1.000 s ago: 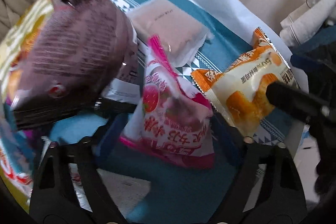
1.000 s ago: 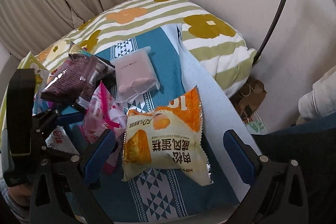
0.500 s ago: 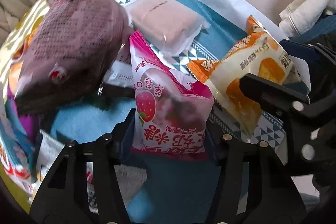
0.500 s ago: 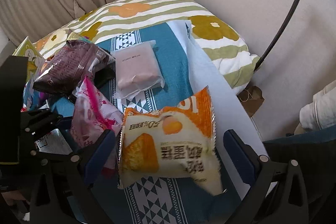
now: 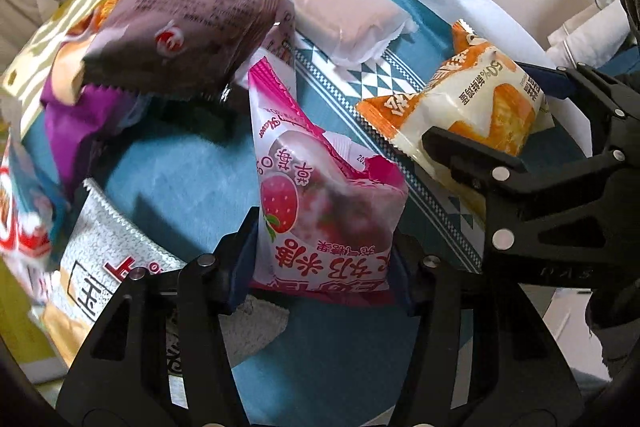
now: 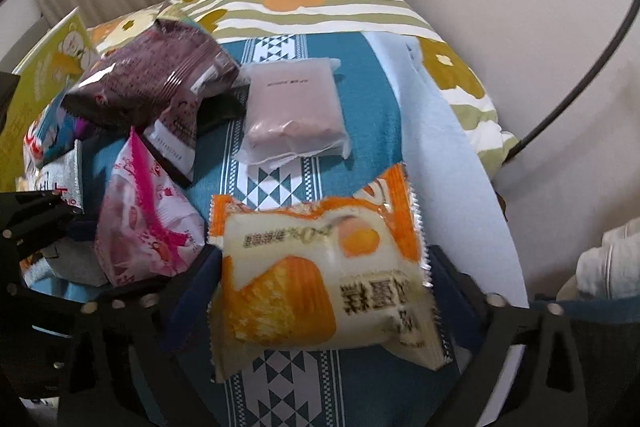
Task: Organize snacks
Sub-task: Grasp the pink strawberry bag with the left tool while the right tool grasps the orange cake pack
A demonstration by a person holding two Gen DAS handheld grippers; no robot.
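While the left gripper [image 5: 320, 259] clamps the pink pack [image 5: 320, 195] mid-frame, the right gripper [image 6: 324, 291] closes around the orange pack [image 6: 320, 279], seemingly not yet pressing.

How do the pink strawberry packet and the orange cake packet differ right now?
The pink packet stands on end, pinched by the left gripper; the orange packet lies flat between the right gripper's closing jaws, which are not clearly pressing it yet. The pink one is narrower and partly see-through; the orange one is wider, opaque, with a cake picture. Both are sealed, with crimped edges, over the teal cloth.
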